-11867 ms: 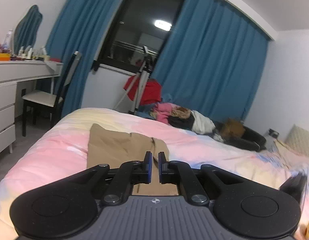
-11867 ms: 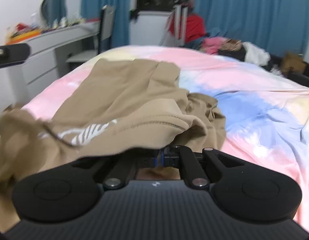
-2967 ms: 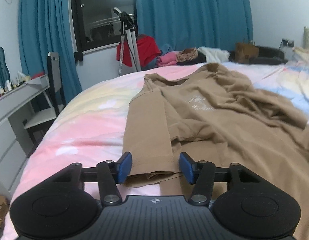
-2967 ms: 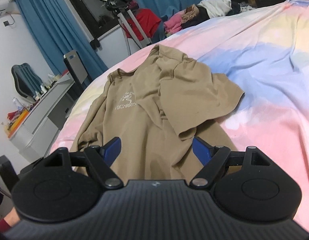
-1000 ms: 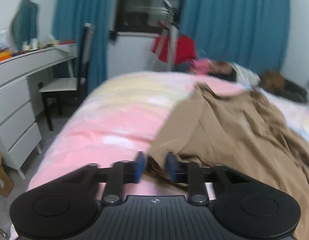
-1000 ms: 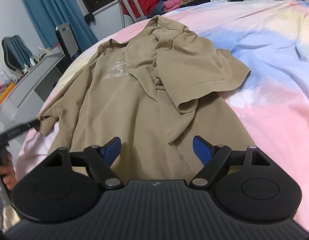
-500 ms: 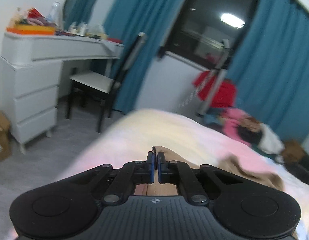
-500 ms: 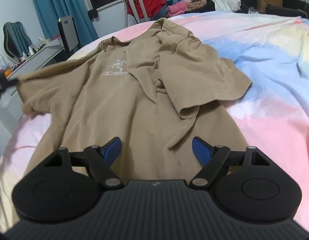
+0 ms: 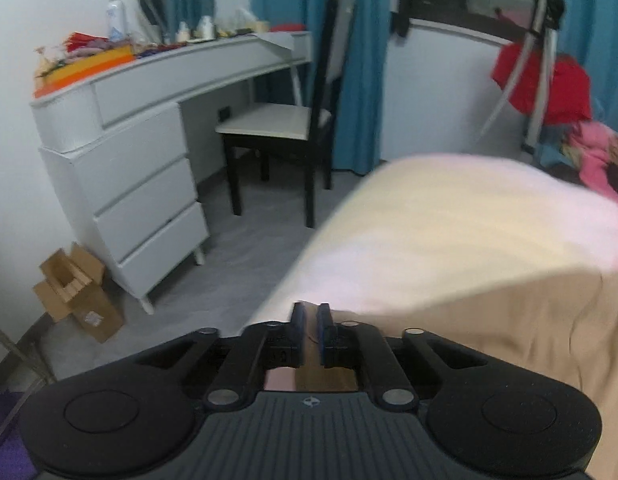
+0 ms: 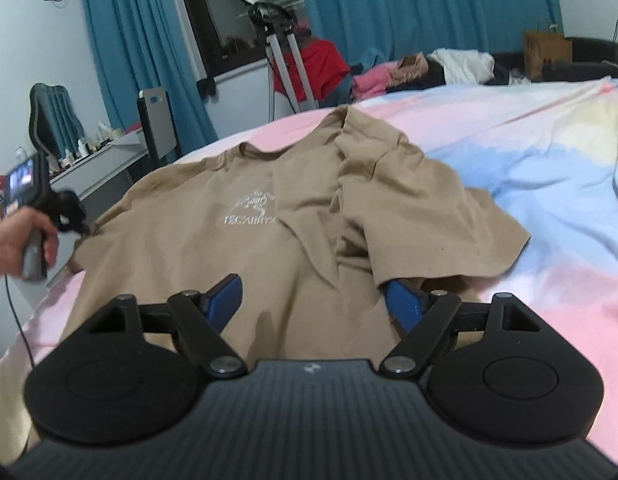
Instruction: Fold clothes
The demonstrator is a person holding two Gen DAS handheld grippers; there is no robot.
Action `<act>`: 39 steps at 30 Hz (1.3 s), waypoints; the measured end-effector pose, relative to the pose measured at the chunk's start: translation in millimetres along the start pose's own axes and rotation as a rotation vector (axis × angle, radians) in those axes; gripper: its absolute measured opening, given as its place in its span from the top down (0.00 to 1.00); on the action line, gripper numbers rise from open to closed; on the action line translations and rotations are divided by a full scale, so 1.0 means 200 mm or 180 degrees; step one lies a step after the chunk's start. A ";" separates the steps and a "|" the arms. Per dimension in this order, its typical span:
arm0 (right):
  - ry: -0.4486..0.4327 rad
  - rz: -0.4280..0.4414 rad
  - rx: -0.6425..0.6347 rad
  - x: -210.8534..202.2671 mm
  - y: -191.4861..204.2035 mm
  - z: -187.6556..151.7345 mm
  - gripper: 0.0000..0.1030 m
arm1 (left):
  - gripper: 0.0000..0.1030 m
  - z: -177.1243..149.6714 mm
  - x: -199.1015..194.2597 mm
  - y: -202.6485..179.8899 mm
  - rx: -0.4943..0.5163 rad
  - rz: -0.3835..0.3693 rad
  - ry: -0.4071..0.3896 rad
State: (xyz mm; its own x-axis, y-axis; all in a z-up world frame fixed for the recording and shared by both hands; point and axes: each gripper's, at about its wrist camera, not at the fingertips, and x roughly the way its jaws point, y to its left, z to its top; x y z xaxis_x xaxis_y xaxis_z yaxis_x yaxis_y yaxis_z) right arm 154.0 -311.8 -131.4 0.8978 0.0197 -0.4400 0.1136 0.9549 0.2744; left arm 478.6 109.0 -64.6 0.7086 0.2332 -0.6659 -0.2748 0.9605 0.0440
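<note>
A tan T-shirt [image 10: 269,232] with a white chest print lies face up and rumpled on the pastel bed cover [image 10: 549,184]. Its right sleeve is folded over the body. In the right wrist view my right gripper [image 10: 315,300] is open just above the shirt's lower part, one blue finger tucked under the sleeve's edge. At the bed's left edge my left gripper [image 10: 79,228], held by a hand, is shut on the shirt's left sleeve. The left wrist view shows that gripper [image 9: 309,322] with tan cloth [image 9: 489,320] pinched between its blue pads, stretched out to the right.
A white dresser [image 9: 129,168] with clutter on top and a black chair [image 9: 293,124] stand left of the bed. A cardboard box [image 9: 73,292] sits on the grey floor. A tripod [image 10: 281,60] and a heap of clothes [image 10: 429,68] are at the far side, before blue curtains.
My left gripper closed on the sleeve and pulled it out toward the bed's left edge, spreading the shirt's left side. My right gripper sank a little toward the shirt and stayed open.
</note>
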 end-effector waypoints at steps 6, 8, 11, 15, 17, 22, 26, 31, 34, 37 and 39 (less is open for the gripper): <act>-0.0066 0.0032 -0.0152 -0.04 -0.01 0.02 0.22 | 0.44 -0.11 -0.29 -0.06 0.0133 -0.0304 -0.0236; -0.0082 0.0039 -0.0128 -0.06 -0.02 0.04 0.22 | 0.33 -0.15 -0.48 -0.11 0.0247 -0.0383 -0.0381; -0.0096 0.0048 -0.0107 -0.10 -0.02 0.05 0.22 | 0.22 -0.26 -0.80 -0.19 0.0394 -0.0582 -0.0508; -0.0114 0.0107 0.0025 -0.16 -0.06 0.07 0.23 | 0.14 -0.50 -1.24 -0.25 0.0483 -0.0847 -0.0581; -0.0116 0.0146 0.0121 -0.20 -0.08 0.09 0.23 | 0.12 -0.65 -1.44 -0.26 0.0436 -0.0972 -0.0517; -0.0048 0.0261 0.0632 -0.28 -0.22 0.14 0.27 | 0.06 -1.00 -1.78 -0.25 0.0269 -0.1332 -0.0291; 0.0126 0.0145 0.1147 -0.27 -0.39 0.15 0.31 | 0.06 -1.23 -1.82 -0.27 0.0387 -0.1487 -0.0155; 0.0430 -0.0129 0.1834 -0.08 -0.60 0.12 0.38 | 0.06 -1.29 -1.71 -0.27 0.0466 -0.1533 -0.0119; 0.0512 -0.0210 0.2147 0.07 -0.70 0.10 0.38 | 0.06 -1.30 -1.63 -0.26 0.0332 -0.1680 -0.0089; 0.0436 -0.0160 0.2398 0.21 -0.78 0.09 0.38 | 0.06 -1.29 -1.53 -0.26 0.0157 -0.1735 0.0003; 0.0272 -0.0122 0.2471 0.28 -0.82 0.11 0.51 | 0.06 -1.28 -1.49 -0.26 0.0112 -0.1735 0.0001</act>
State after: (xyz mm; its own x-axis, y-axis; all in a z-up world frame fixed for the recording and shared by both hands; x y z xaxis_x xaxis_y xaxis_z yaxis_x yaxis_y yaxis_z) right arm 195.4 -474.9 -182.0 0.8548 0.0438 -0.5170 0.4374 0.4753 0.7634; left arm 114.8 -50.2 -59.1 0.7421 -0.3000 -0.5994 0.1543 0.9467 -0.2828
